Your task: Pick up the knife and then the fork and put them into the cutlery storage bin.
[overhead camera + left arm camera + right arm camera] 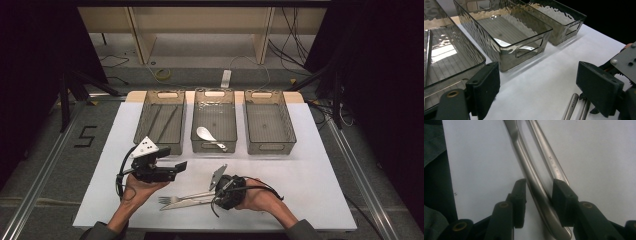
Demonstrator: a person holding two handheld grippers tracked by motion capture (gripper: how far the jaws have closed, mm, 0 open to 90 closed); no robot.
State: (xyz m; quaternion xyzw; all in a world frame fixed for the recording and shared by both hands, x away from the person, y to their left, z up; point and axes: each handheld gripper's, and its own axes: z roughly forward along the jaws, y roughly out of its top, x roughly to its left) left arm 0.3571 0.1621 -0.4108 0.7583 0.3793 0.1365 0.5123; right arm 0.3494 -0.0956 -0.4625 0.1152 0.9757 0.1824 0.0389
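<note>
Right now the right tool [539, 195] sits low on the desk [310, 170], its jaws apart around two handles, the fork [172, 199] and knife [182, 204]. Closing could grab both, or one could slip. The left tool [536, 87] waits apart, holding nothing.

left claw [181, 166]: black body, grey three-cornered plate, black cable | right claw [539, 195]: black ribbed pads, brass-coloured pivot pins | sleeves: dark, possibly grey-green
</note>
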